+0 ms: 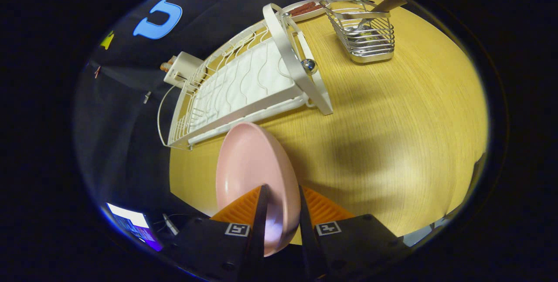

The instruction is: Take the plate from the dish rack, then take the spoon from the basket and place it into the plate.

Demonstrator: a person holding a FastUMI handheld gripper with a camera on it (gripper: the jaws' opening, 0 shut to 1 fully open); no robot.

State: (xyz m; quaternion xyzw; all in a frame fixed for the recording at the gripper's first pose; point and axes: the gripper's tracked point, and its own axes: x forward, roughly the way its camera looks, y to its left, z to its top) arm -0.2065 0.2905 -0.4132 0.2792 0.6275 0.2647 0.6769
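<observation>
A: Gripper (281, 205) status?

B: Fingers closed to a narrow gap, both pressing the rim of the pale pink round plate (253, 164), held on edge, tilted, above the wood-grain table (392, 142).

A: Rack?

B: White wire dish rack (244, 86) lies just beyond the plate, nothing standing in its slots.

A: Spoon?

B: Beyond the fingers and to their right, in the silver wire basket (368, 33). The metal spoon (375, 14) has its handle leaning out, away from the rack. Plate likely needs setting flat first.

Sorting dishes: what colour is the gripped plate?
Pink, clearest in the gripper view: plate between the tool's fingers.
</observation>
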